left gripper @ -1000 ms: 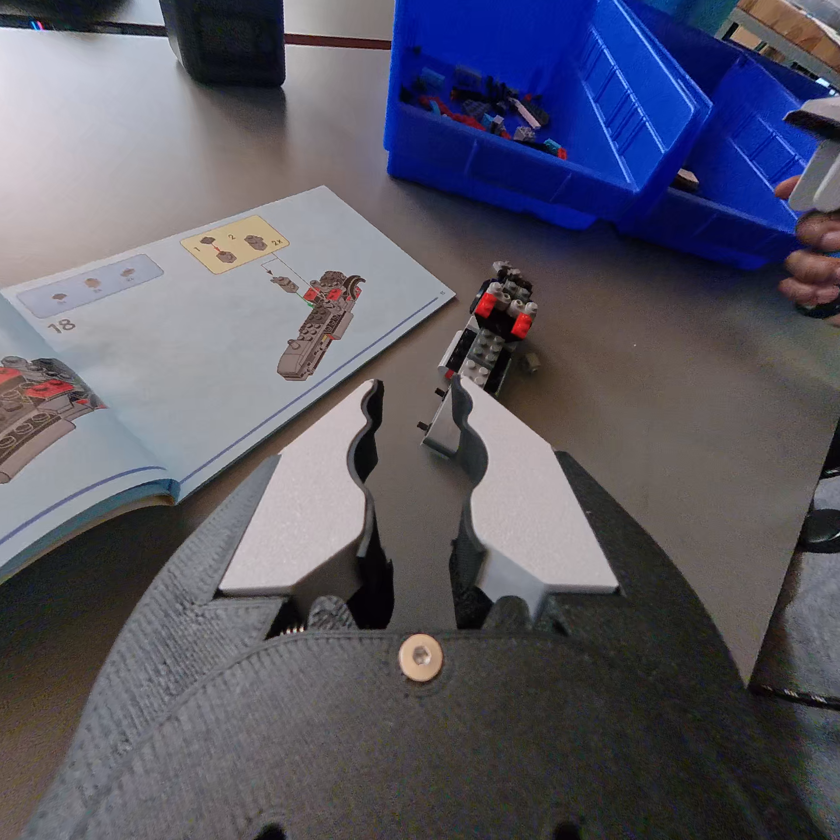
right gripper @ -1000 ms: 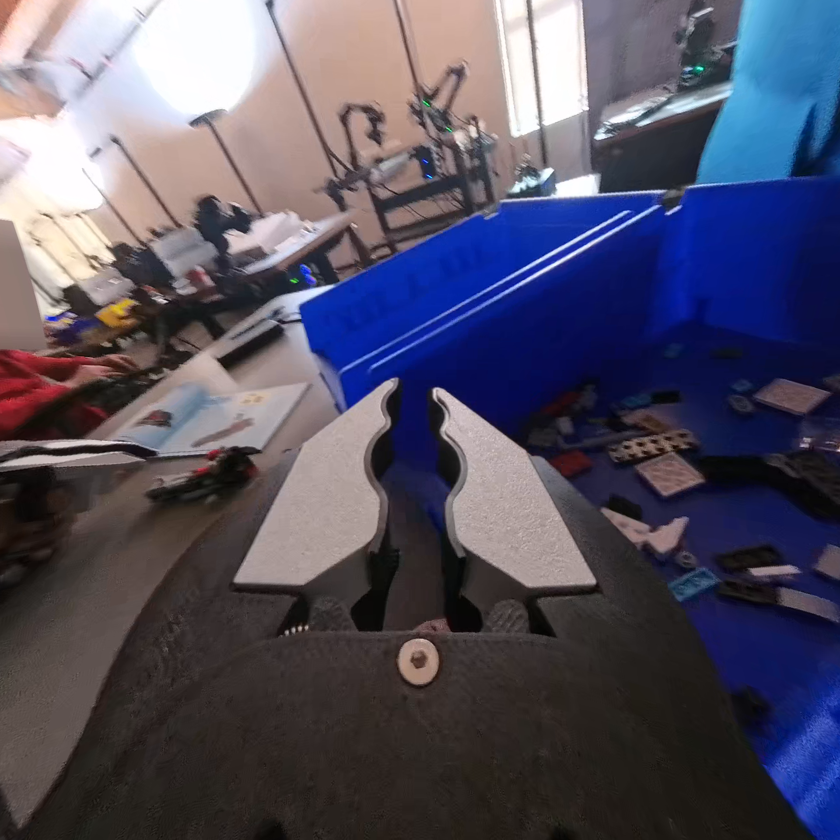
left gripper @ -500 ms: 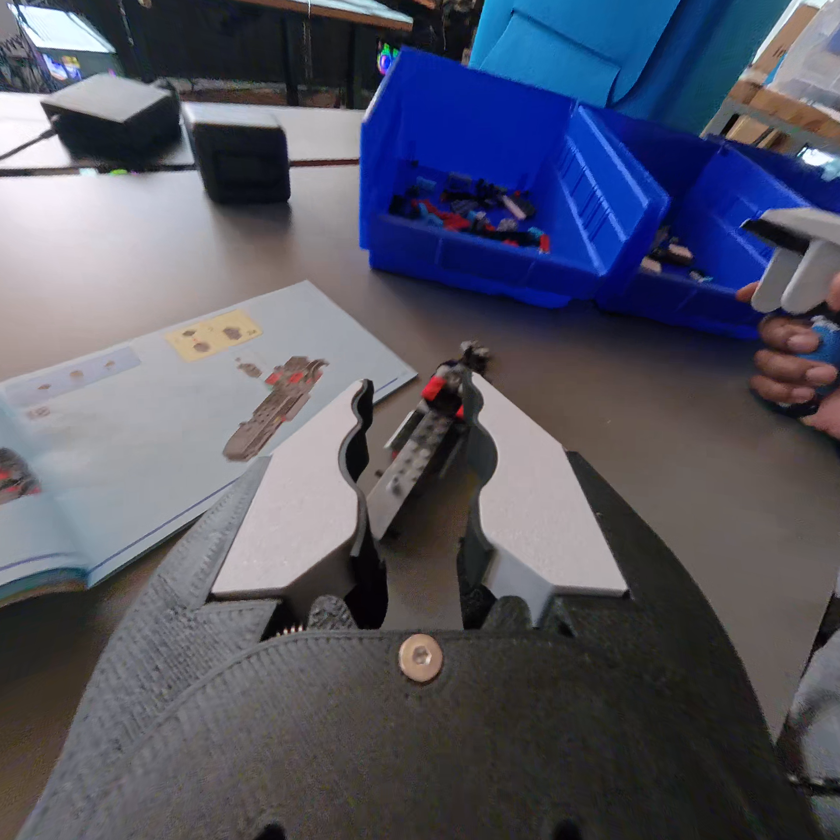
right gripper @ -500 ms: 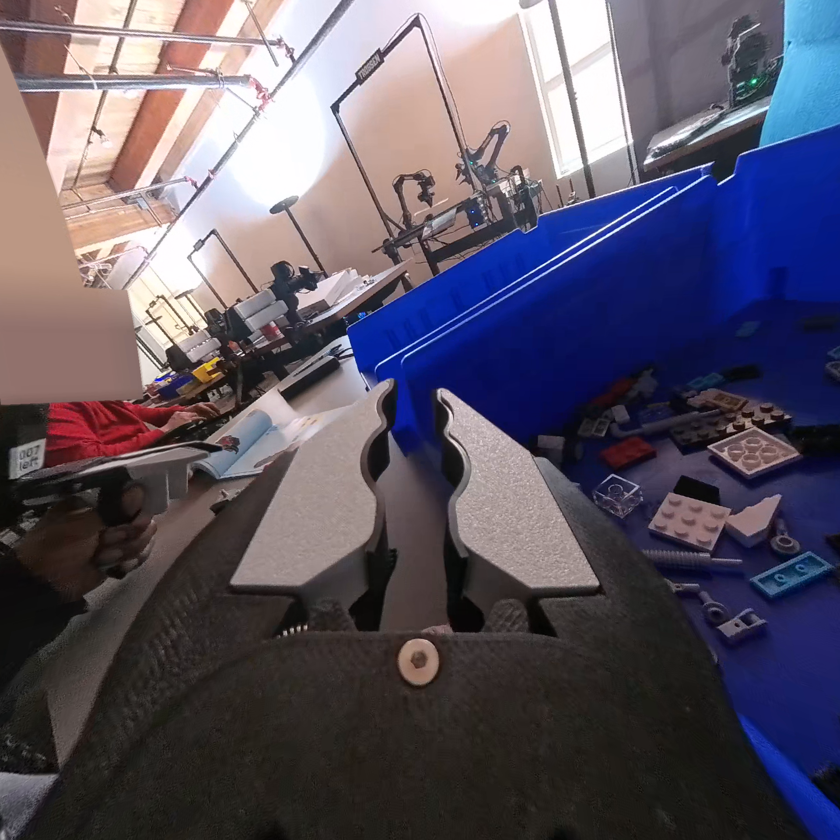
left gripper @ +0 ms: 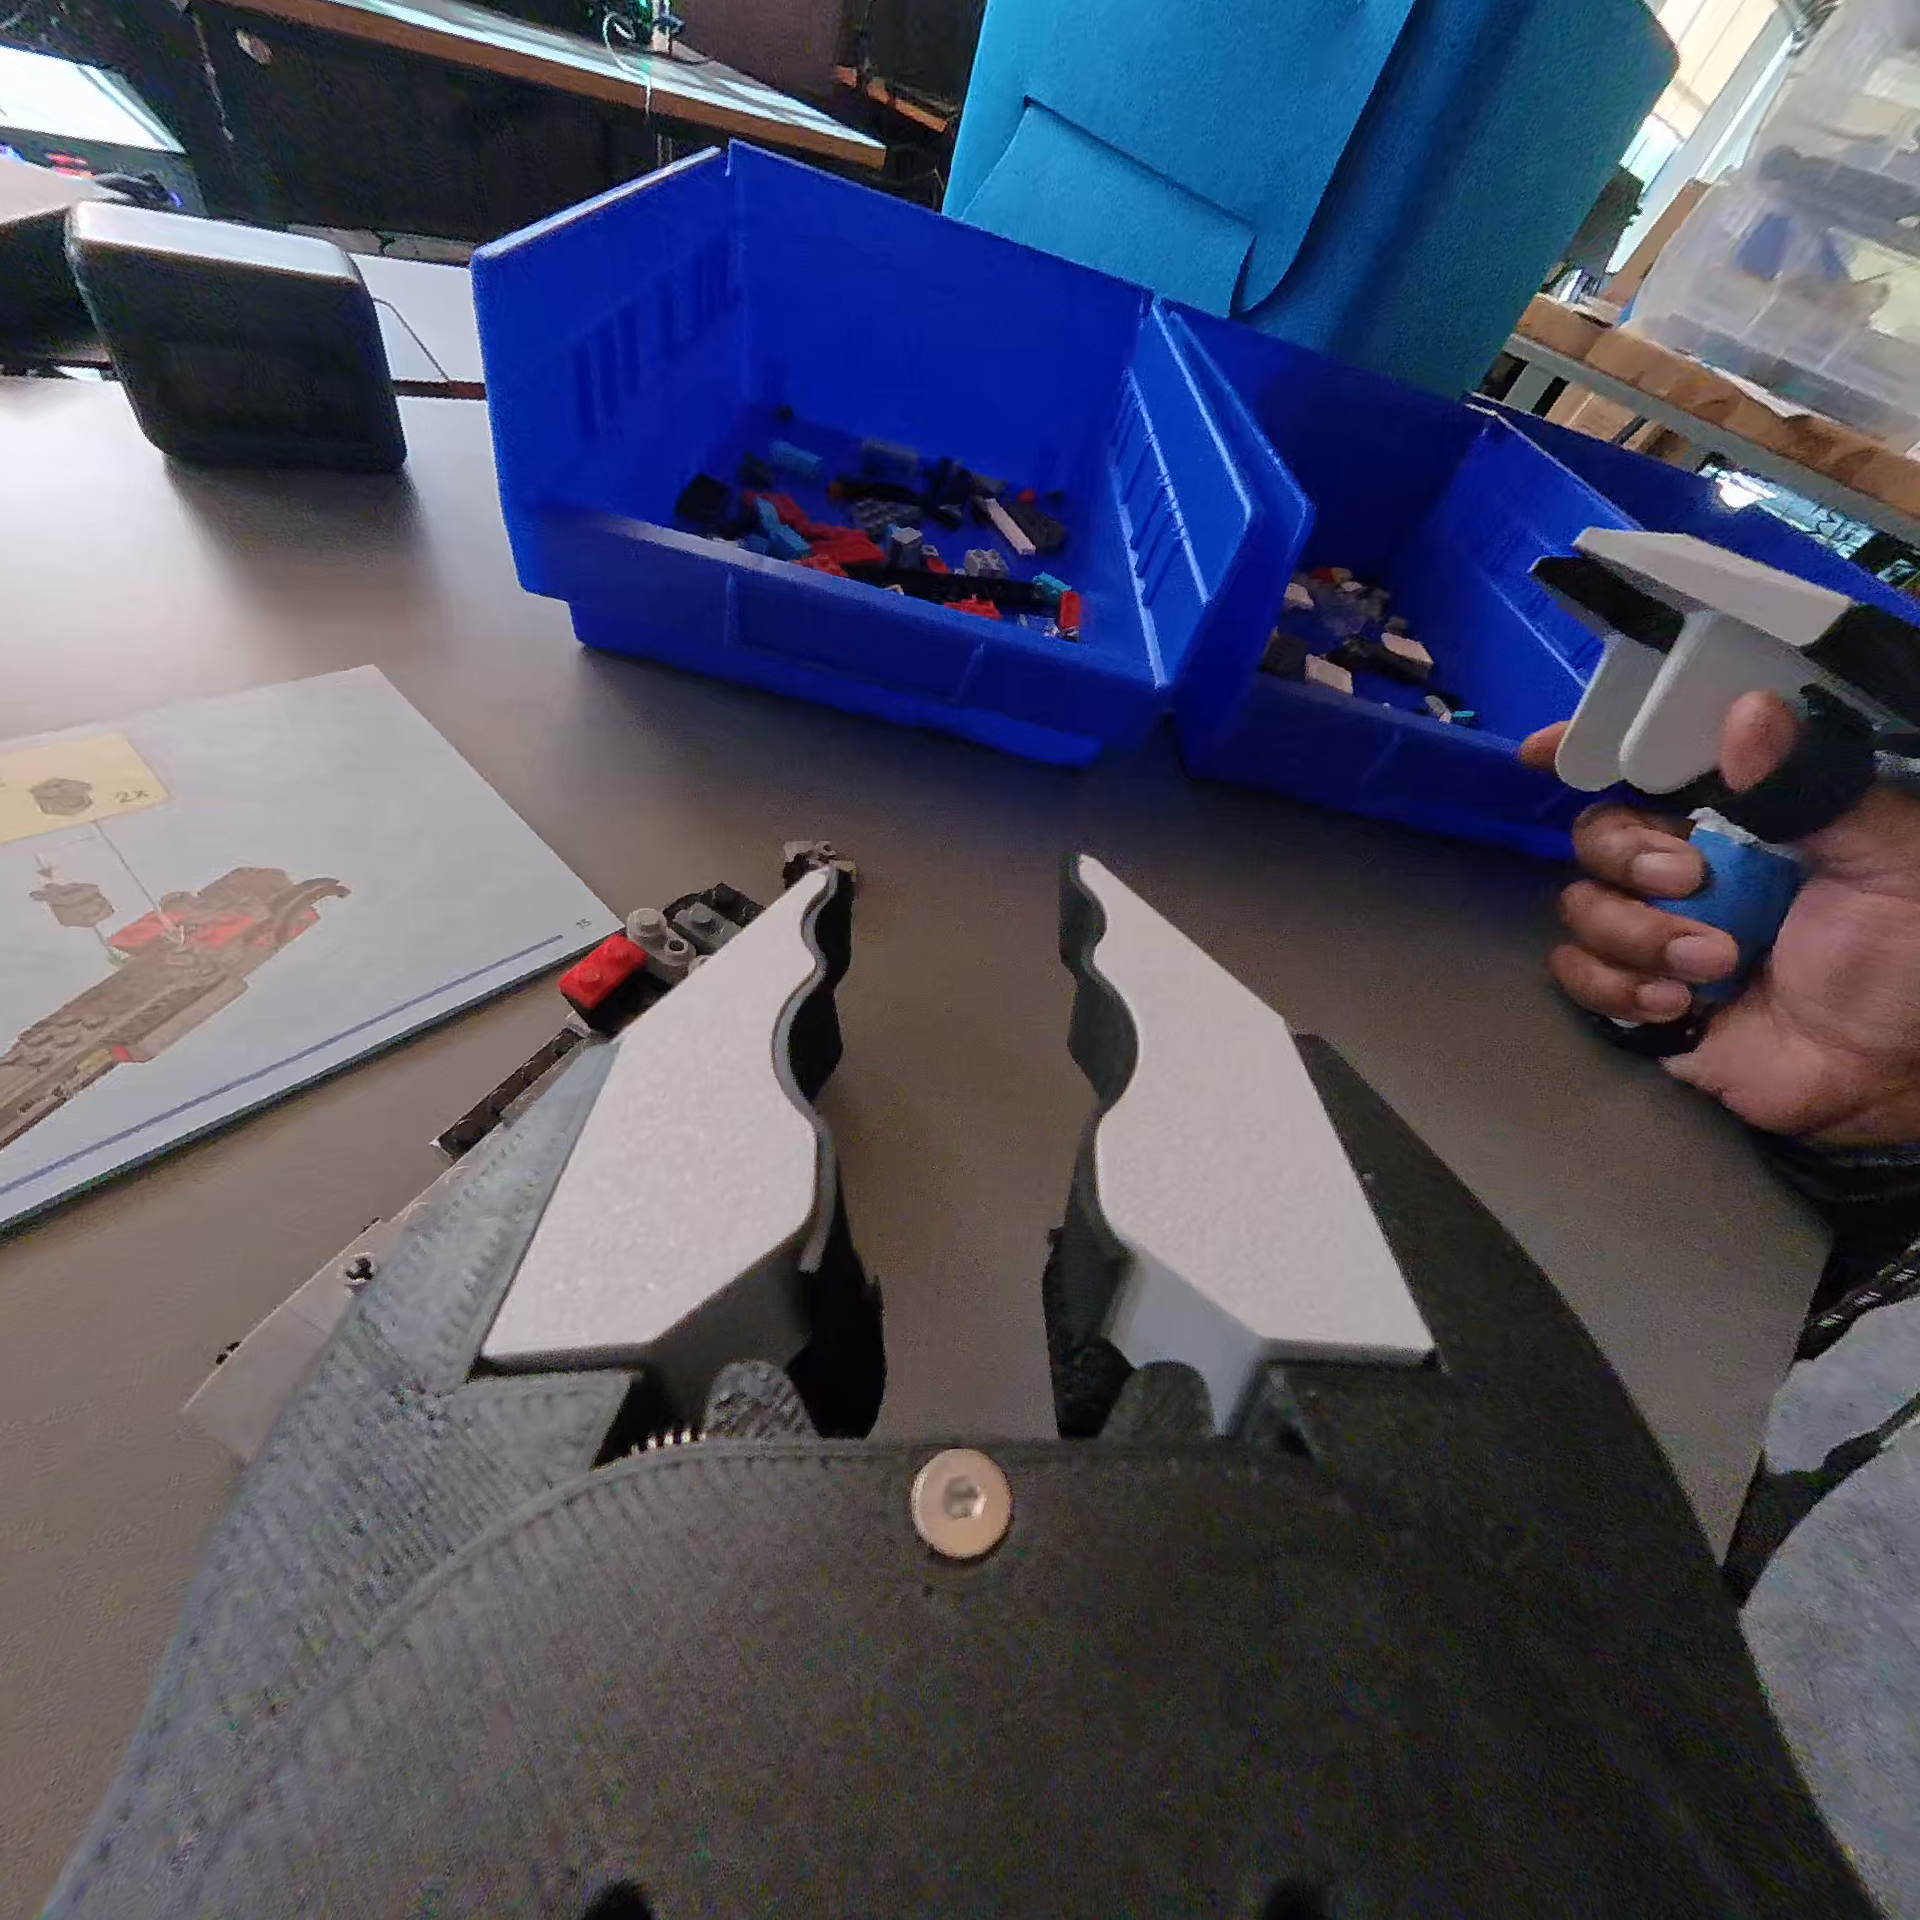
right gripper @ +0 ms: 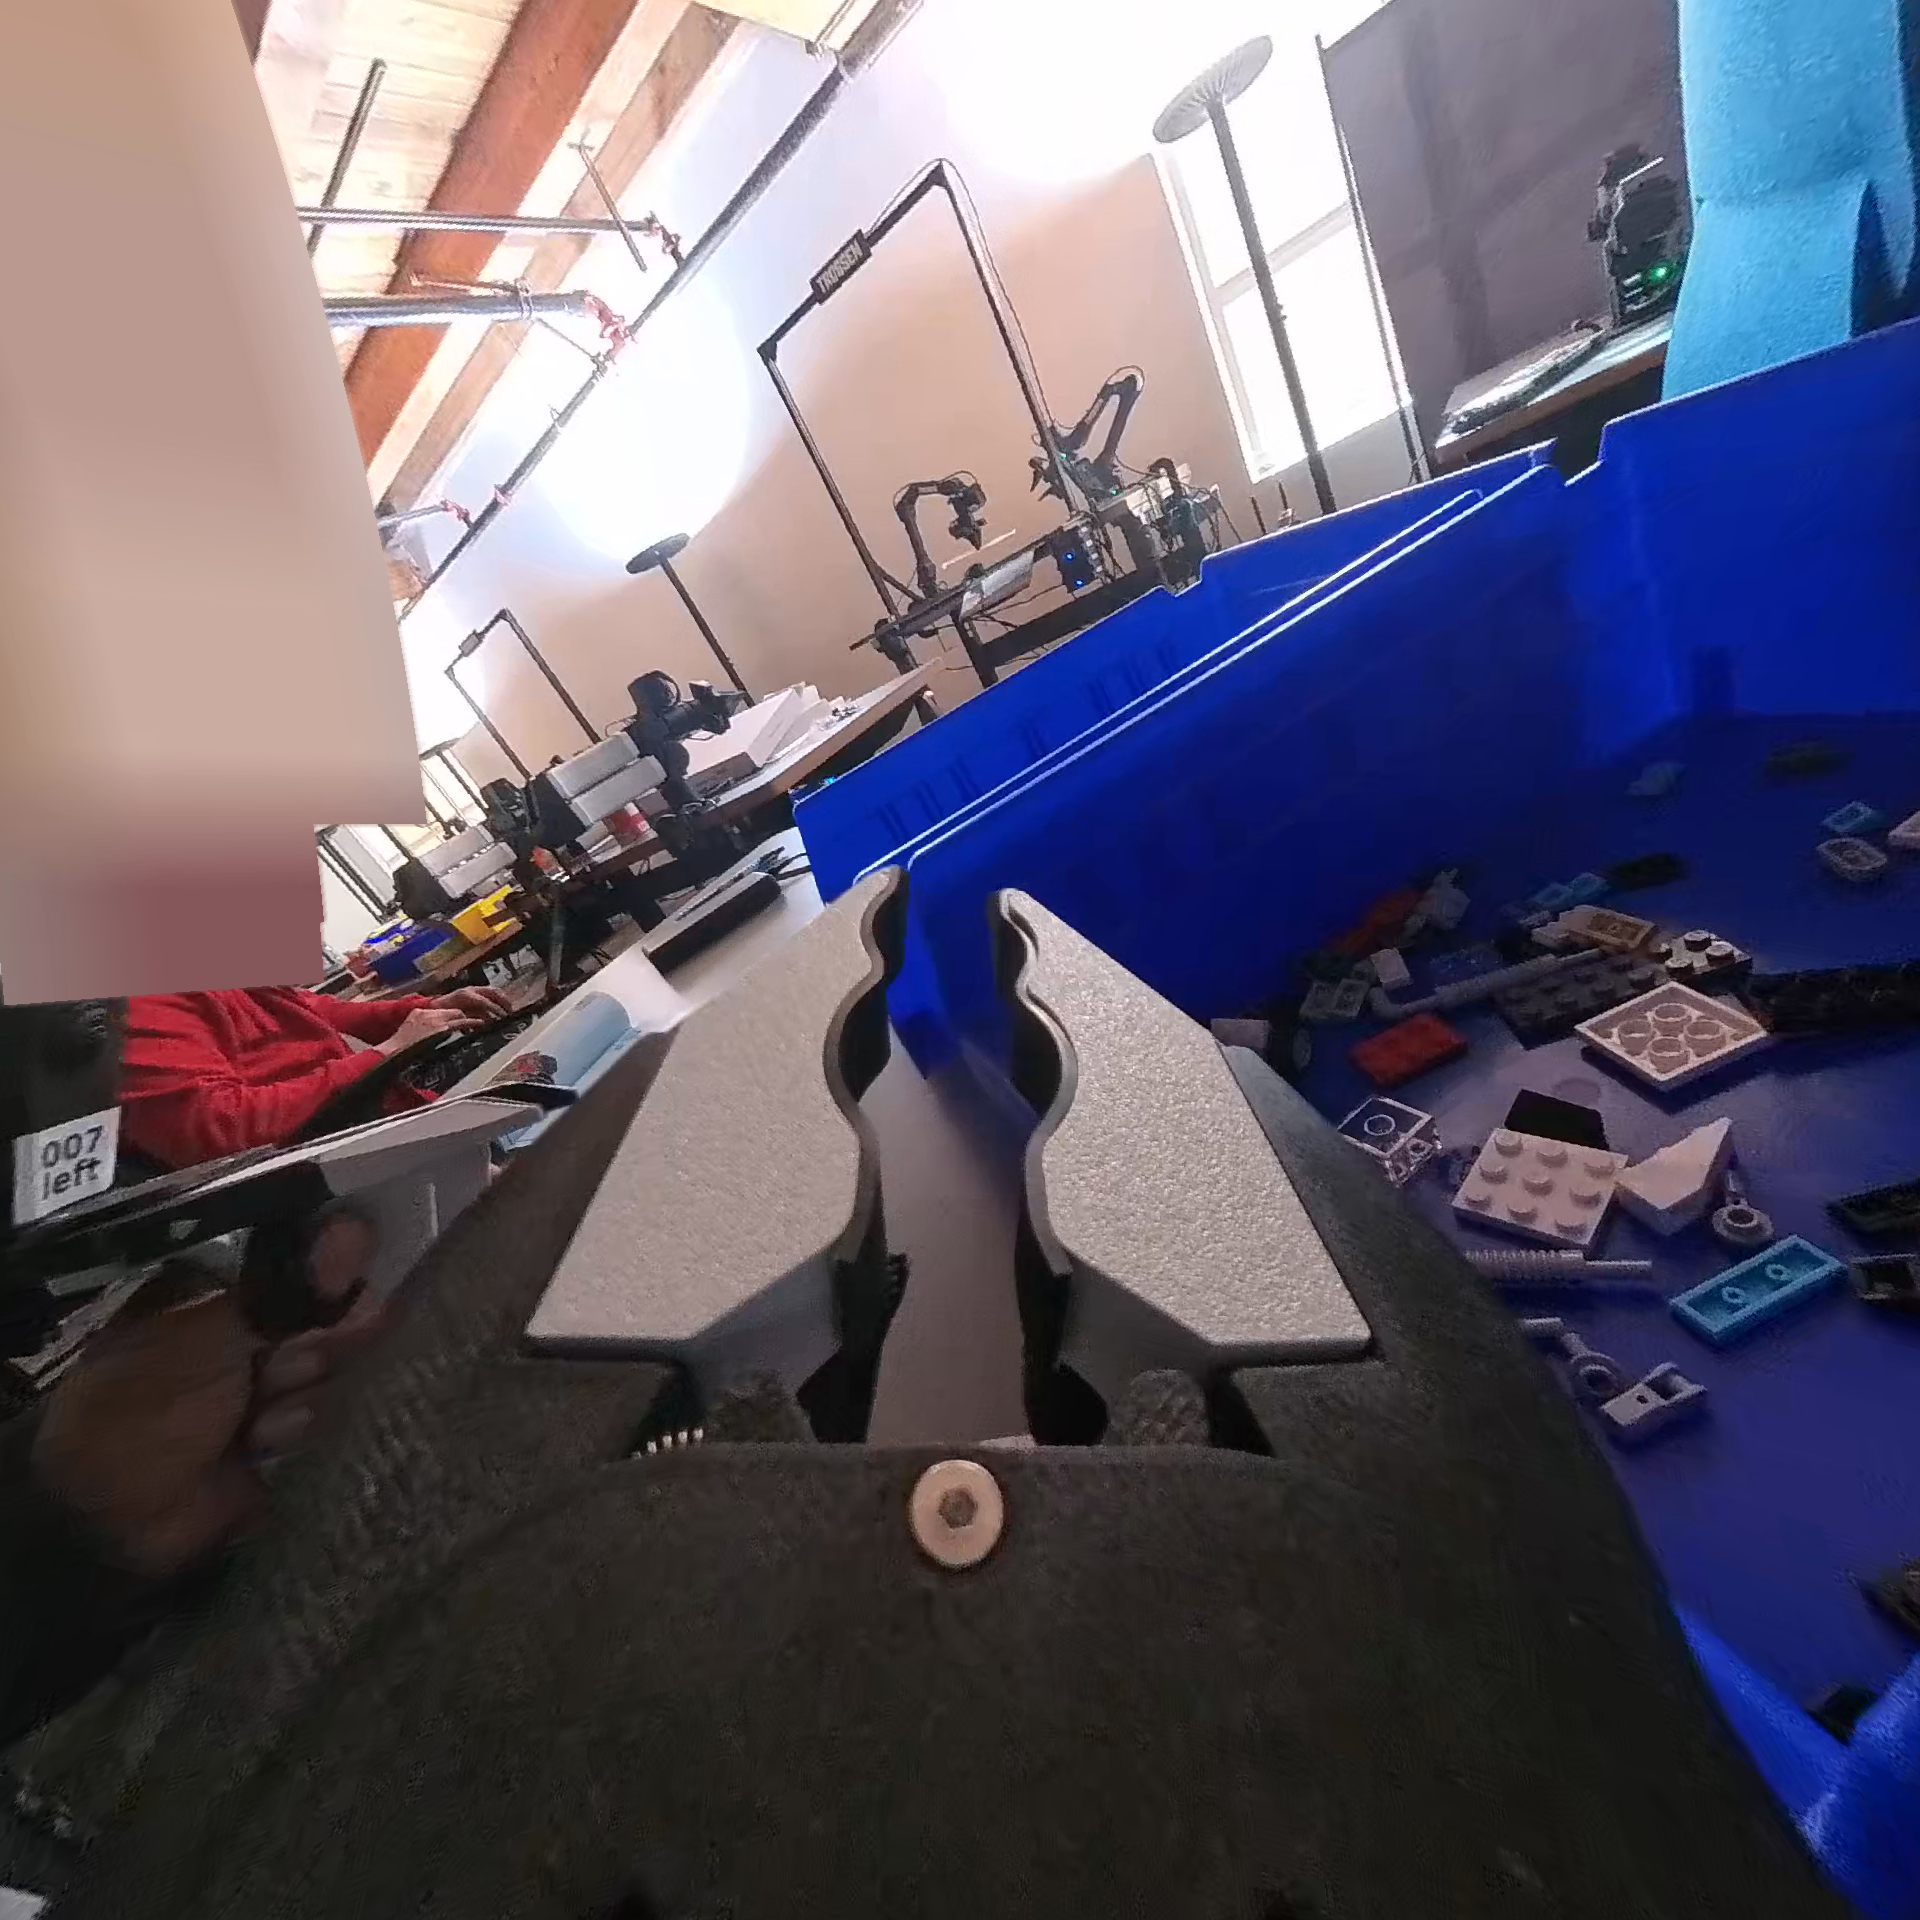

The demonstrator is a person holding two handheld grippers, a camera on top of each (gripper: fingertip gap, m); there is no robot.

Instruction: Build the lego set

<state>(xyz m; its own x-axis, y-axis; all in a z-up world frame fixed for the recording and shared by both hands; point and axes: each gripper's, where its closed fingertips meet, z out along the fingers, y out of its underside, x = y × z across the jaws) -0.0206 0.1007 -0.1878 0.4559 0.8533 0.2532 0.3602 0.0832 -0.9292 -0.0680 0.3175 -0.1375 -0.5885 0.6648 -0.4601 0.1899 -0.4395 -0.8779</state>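
Left hand-held gripper: grey fingers spread apart, nothing between them, low over the dark bench.

Lego model: partly built, black and grey with a red brick; lies on the bench just beside the left finger's outer side, largely hidden under the gripper body; its near end juts out at lower left.

Instruction booklet: open, pale blue pages, flat on the bench left of the model, its corner close to the red brick.

Blue bin, left: on the bench beyond the gripper, holds loose small pieces in black, red, blue and grey.

Blue bin, right: touching the first, holds loose pieces including white and grey plates.

Right hand-held gripper: fingers a small gap apart, empty, at the near edge of the right bin; held by a hand.

Black box: far left of bench.
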